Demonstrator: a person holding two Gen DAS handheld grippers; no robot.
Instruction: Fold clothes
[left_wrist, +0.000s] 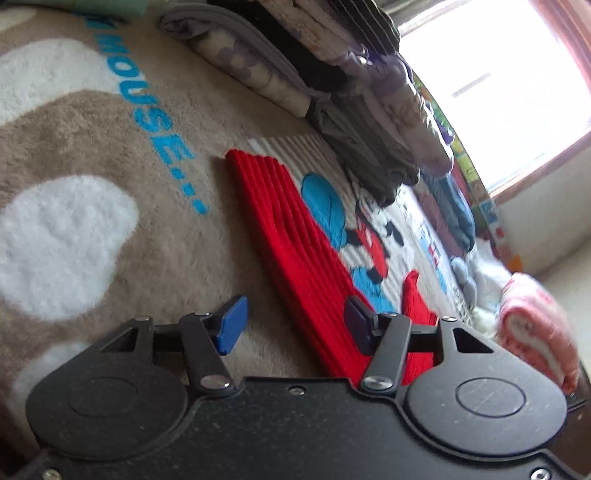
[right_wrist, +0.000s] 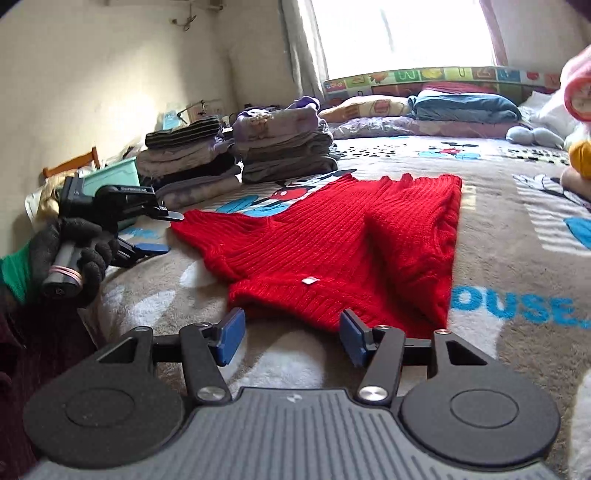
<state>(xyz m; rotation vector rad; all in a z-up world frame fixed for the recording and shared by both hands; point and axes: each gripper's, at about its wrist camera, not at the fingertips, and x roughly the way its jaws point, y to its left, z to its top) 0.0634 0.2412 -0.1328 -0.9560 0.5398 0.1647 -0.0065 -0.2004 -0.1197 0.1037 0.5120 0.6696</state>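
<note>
A red ribbed knit sweater (right_wrist: 332, 236) lies spread on the bed blanket, its right side folded over, a small white tag near its hem. In the left wrist view it (left_wrist: 291, 236) shows as a long red strip. My right gripper (right_wrist: 291, 334) is open and empty, just short of the sweater's near hem. My left gripper (left_wrist: 295, 326) is open and empty, its right finger over the sweater's edge. The left gripper also shows in the right wrist view (right_wrist: 147, 236), held in a black-gloved hand left of the sweater.
Stacks of folded clothes (right_wrist: 243, 151) stand behind the sweater on the left and also show in the left wrist view (left_wrist: 332, 85). Pillows and a blue folded item (right_wrist: 461, 105) lie at the bed's head. A pink bundle (left_wrist: 535, 325) lies at the right. A green bin (right_wrist: 118, 177) stands beside the bed.
</note>
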